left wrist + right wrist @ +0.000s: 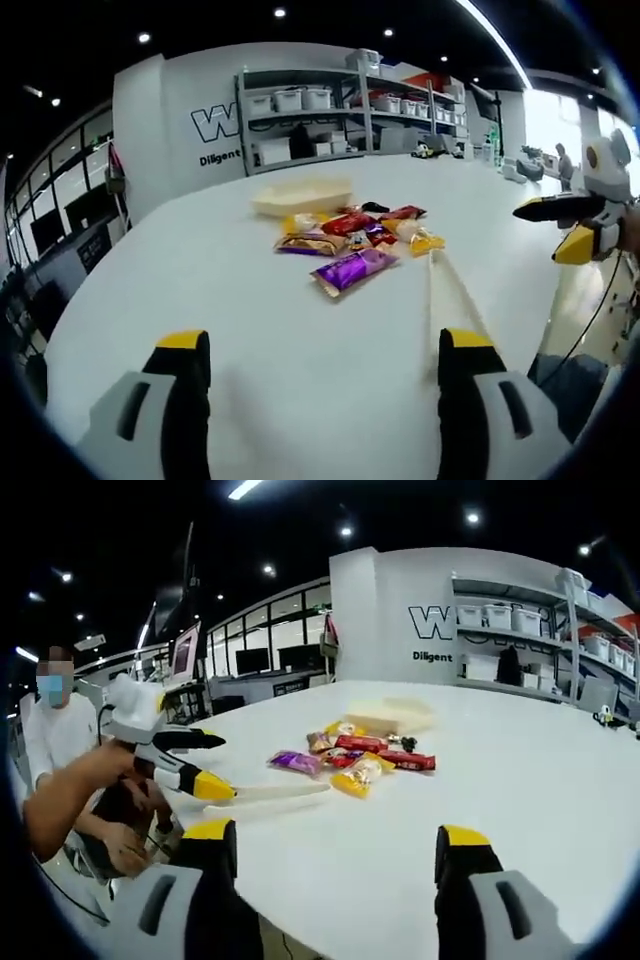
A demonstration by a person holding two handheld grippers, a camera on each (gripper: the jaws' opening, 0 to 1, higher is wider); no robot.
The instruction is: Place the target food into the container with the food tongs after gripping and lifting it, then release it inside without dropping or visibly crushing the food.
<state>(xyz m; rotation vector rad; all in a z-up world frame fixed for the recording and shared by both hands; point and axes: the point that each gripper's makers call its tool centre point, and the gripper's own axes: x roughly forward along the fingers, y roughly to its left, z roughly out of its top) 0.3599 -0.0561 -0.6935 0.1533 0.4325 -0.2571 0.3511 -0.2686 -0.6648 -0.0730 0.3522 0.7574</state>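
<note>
Several wrapped snacks lie in a heap on the white table [200, 290], among them a purple packet [352, 270] [295, 762], a red one [348, 222] [360, 743] and a yellow one [425, 242] [355, 778]. Behind the heap sits a shallow cream container [302, 195] [390, 715]. Cream food tongs [447, 285] [275, 793] stretch from my left gripper's right jaw toward the snacks; I cannot tell if they rest on the table. My left gripper [322, 345] [205, 763] is open wide. My right gripper [335, 840] [560, 228] is open and holds nothing, off the table's edge.
Metal shelves with white bins [340, 110] [540, 630] stand behind the table. A person [60, 740] stands at the table's edge, one hand on the left gripper. Bare table surface lies between the snacks and both grippers.
</note>
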